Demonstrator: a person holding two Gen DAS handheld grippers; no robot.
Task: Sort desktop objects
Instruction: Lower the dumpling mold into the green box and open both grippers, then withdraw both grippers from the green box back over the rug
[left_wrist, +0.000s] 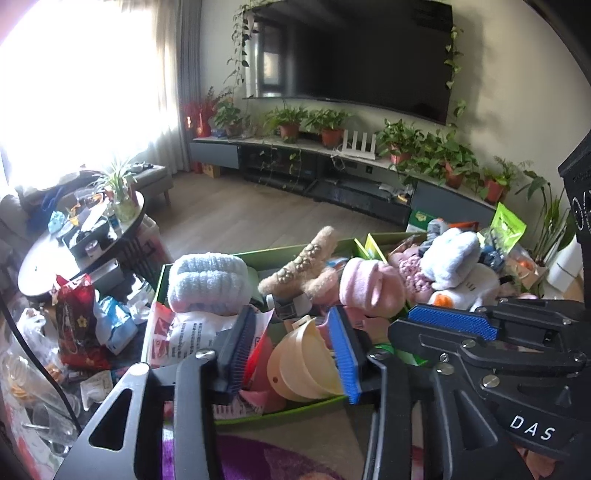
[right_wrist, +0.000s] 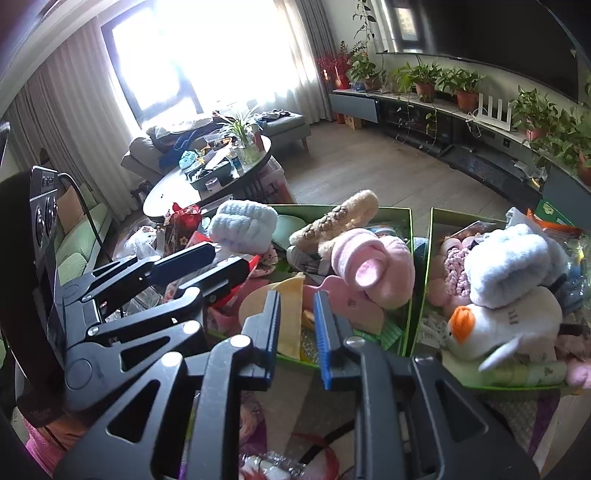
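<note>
- The left gripper (left_wrist: 291, 354) is low in the centre of its view. Its jaws stand apart around a cream funnel (left_wrist: 303, 363); I cannot tell if the pads press on it.
- The funnel lies in the near part of a green box (left_wrist: 236, 256), below a pink plush toy (left_wrist: 369, 288).
- The right gripper (right_wrist: 297, 334) is at lower centre of its view, jaws slightly apart with nothing between them, over the same box.
- A white plush toy with an orange patch (right_wrist: 506, 325) lies in a second green box (right_wrist: 430, 236) at the right.
</note>
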